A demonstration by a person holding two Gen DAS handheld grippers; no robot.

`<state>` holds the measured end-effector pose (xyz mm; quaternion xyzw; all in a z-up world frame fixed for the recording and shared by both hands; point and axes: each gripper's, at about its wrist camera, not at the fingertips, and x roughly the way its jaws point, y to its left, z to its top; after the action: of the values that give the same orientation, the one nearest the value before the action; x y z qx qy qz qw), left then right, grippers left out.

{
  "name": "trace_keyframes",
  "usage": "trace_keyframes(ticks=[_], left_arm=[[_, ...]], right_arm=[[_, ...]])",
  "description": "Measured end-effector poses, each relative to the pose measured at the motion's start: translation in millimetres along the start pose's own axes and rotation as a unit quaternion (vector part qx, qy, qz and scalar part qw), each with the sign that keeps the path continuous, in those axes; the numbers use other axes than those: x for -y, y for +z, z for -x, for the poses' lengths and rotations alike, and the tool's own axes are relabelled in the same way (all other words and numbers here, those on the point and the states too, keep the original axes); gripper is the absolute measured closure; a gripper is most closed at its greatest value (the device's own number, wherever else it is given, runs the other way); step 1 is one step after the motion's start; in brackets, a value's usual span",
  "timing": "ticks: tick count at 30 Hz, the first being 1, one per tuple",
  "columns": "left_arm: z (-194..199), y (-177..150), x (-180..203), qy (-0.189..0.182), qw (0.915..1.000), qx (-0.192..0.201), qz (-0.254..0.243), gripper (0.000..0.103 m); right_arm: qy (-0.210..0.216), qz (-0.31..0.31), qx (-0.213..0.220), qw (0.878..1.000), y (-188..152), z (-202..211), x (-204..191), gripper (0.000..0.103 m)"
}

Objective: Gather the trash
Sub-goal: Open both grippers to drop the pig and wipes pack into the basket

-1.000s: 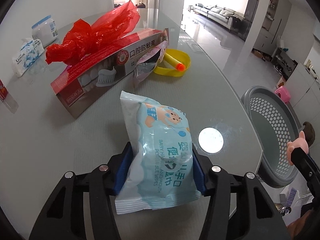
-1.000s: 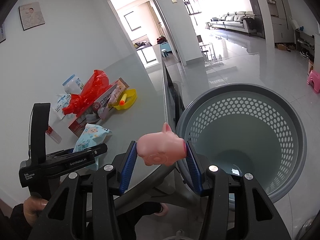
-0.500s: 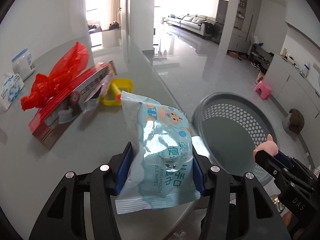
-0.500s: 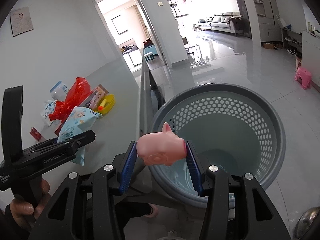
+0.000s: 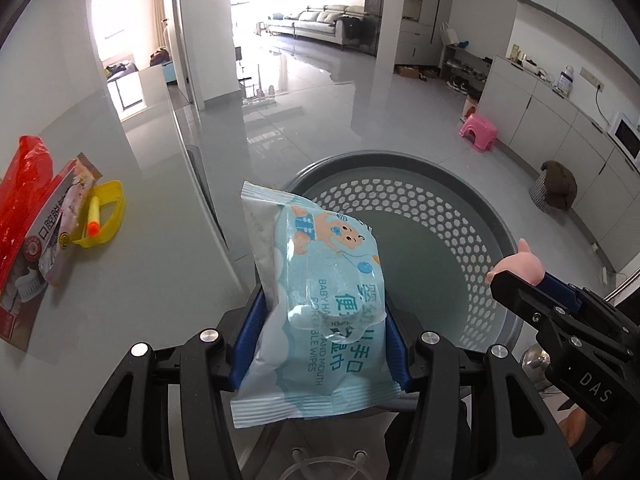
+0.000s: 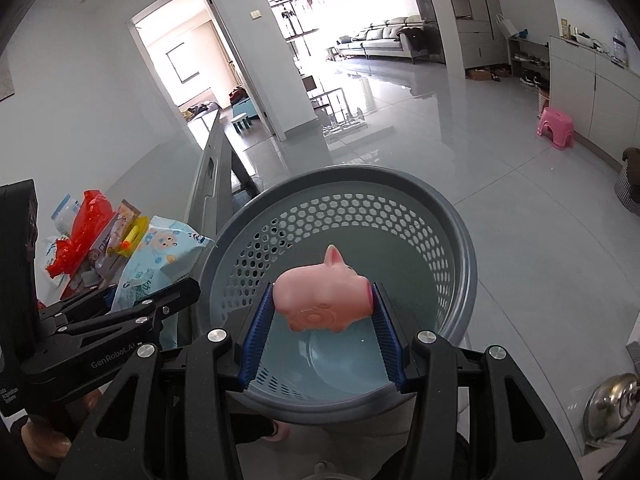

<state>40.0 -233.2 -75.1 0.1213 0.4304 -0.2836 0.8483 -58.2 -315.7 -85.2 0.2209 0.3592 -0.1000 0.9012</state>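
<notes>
My left gripper (image 5: 320, 332) is shut on a light blue baby wipes pack (image 5: 320, 300) and holds it upright at the near left rim of the grey perforated trash basket (image 5: 472, 200). My right gripper (image 6: 320, 320) is shut on a pink toy pig (image 6: 322, 300), held over the basket's opening (image 6: 460, 240). The basket looks empty inside. The wipes pack (image 6: 160, 256) and the left gripper (image 6: 120, 312) also show at the left of the right wrist view, and the pig (image 5: 520, 264) at the right of the left wrist view.
On the grey table (image 5: 152, 248) at the left lie a red plastic bag (image 5: 24, 188), a toothpaste box (image 5: 36, 256), a snack wrapper (image 5: 72, 208) and a yellow holder with an orange-tipped marker (image 5: 96, 220). A pink stool (image 5: 478, 132) stands on the glossy floor.
Both grippers have swung from the table toward the basket. The wipes pack now sits at the basket's rim and the pig is over its opening. Both grips are unchanged.
</notes>
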Motion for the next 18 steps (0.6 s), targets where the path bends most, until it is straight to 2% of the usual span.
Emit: trace_keyframes(ticks=[7,13,17,18], left_arm=[[-20,8,13,-0.001,0.9996,-0.022,-0.015,0.051],[-27,4,6,0.000,0.9994,-0.033,-0.011,0.051],[-27,8,10,0.007,0.9994,-0.032,-0.010,0.048],[-27,8,9,0.008,0.9994,-0.031,-0.008,0.045]], right_arm=[[-0.001,-0.013,-0.016,1.000,1,-14,10,0.056],[0.000,-0.012,-0.024,1.000,4,-24,7,0.056],[0.004,-0.015,-0.025,1.000,5,-26,8,0.056],[0.005,-0.015,-0.024,1.000,5,-26,8,0.056]])
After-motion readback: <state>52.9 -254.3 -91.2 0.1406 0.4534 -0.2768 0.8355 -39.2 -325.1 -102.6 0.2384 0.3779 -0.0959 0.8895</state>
